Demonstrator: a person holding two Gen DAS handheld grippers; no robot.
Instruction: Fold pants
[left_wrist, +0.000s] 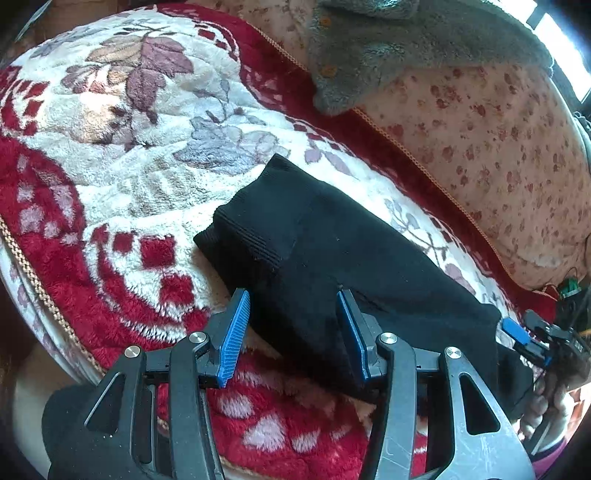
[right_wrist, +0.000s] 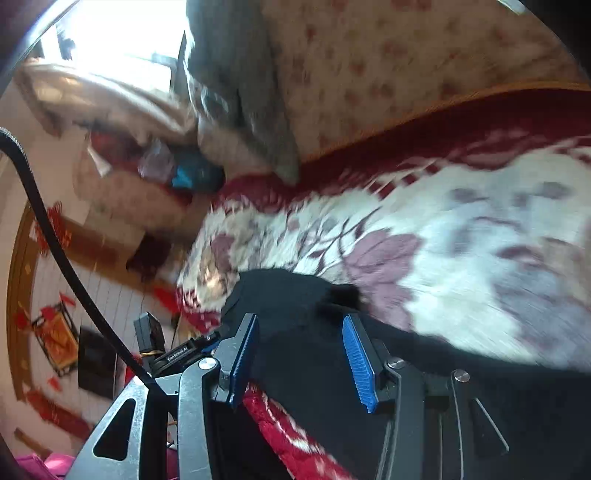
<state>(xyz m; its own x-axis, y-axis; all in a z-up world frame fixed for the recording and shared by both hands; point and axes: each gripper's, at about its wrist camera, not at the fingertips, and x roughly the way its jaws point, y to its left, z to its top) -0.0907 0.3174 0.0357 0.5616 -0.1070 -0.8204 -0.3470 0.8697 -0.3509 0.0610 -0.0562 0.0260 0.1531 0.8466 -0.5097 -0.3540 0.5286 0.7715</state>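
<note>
The black pants (left_wrist: 325, 247) lie folded in a thick band on a red and white floral blanket (left_wrist: 122, 155). My left gripper (left_wrist: 291, 325) is open, its blue pads on either side of the near edge of the pants, holding nothing. My right gripper (right_wrist: 299, 354) is open too, over another part of the black pants (right_wrist: 306, 314); that view is blurred by motion. The right gripper also shows at the right edge of the left wrist view (left_wrist: 524, 336), by the far end of the pants.
A grey fleece garment (left_wrist: 388, 48) lies on a beige flowered cover (left_wrist: 498, 147) beyond the blanket. The blanket's corded edge (left_wrist: 40, 291) drops off at the left. A black cable (right_wrist: 55, 240) and a wall with red decorations show in the right wrist view.
</note>
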